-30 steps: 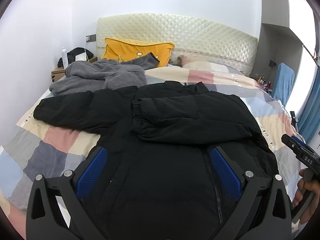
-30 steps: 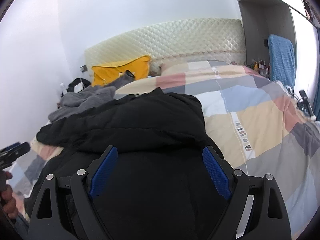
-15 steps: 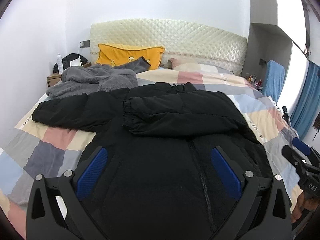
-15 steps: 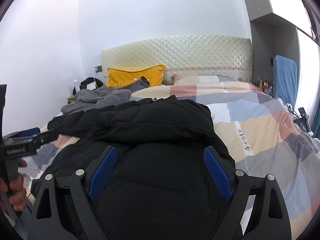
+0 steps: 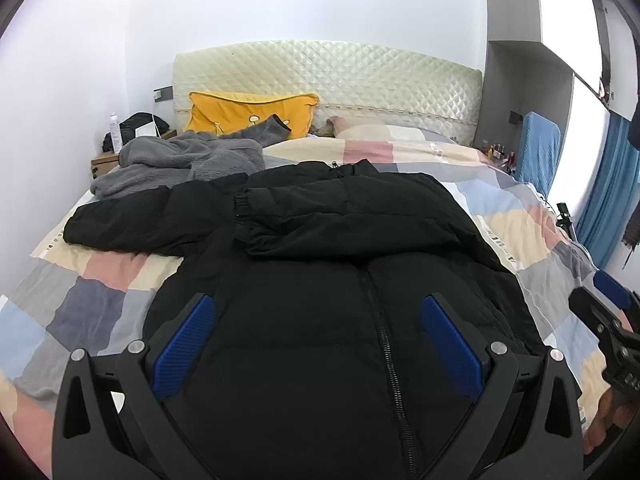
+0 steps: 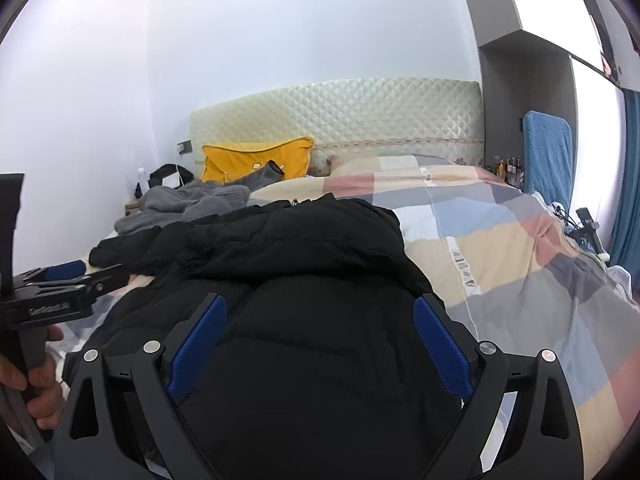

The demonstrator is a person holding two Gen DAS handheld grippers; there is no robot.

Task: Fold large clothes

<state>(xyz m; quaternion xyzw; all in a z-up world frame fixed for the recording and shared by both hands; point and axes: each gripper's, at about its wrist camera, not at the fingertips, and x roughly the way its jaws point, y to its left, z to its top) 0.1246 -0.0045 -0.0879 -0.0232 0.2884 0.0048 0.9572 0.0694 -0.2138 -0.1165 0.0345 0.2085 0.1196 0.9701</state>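
Note:
A black zip-up puffer jacket (image 5: 320,320) lies front-up on the bed, hem toward me. One sleeve (image 5: 344,220) is folded across its chest; the other sleeve (image 5: 152,220) stretches out to the left. It also fills the right wrist view (image 6: 312,280). My left gripper (image 5: 316,334) is open and empty above the jacket's lower body. My right gripper (image 6: 320,334) is open and empty above the jacket's right half. Each gripper shows at the edge of the other's view.
The bed has a checked quilt (image 5: 520,232) in pastel patches. A grey fleece garment (image 5: 180,160) and a yellow pillow (image 5: 252,114) lie by the cream headboard (image 5: 328,72). A nightstand (image 5: 108,160) stands at the left, blue curtains (image 5: 608,200) at the right.
Both grippers have lifted and pulled back from the jacket, so more wall shows. The jacket has not moved. Both stay open.

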